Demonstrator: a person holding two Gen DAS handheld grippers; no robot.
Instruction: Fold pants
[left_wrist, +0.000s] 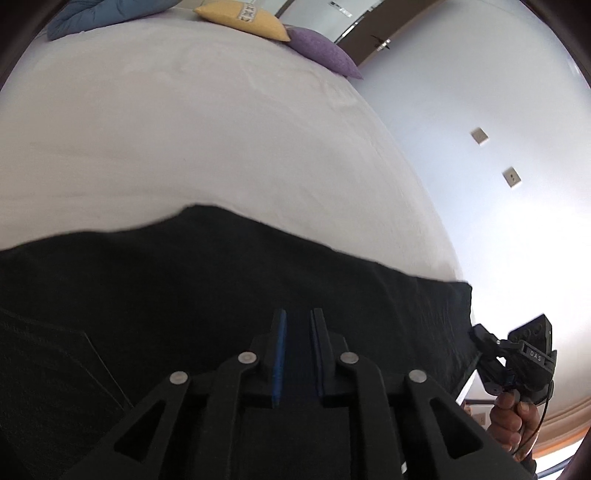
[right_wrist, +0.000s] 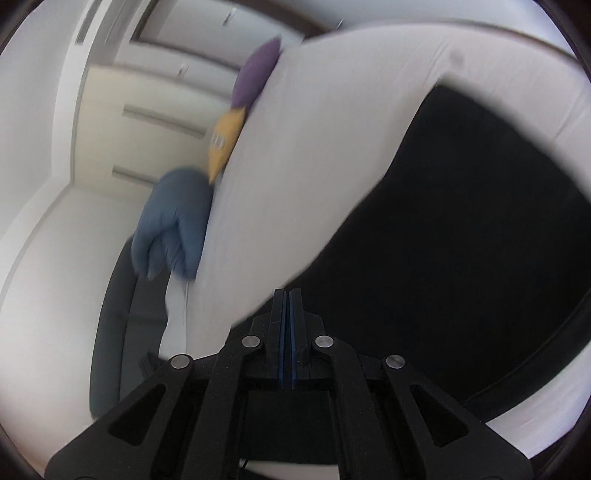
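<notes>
Left view: your left gripper (left_wrist: 298, 321) fingers slightly apart over black fabric pants (left_wrist: 184, 295) flat on the white bed (left_wrist: 184, 140), your right hand (left_wrist: 511, 421) visible | Right view: right gripper (right_wrist: 290, 299) fingers together, empty

Right-wrist view smeared by motion blur – pants (right_wrist: 461, 229) edge soft; pants (left_wrist: 184, 295) cut off at left frame edge.

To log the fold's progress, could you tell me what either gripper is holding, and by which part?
Nothing, apparently: the left gripper stands ajar above the black pants; the right gripper is shut empty.
</notes>
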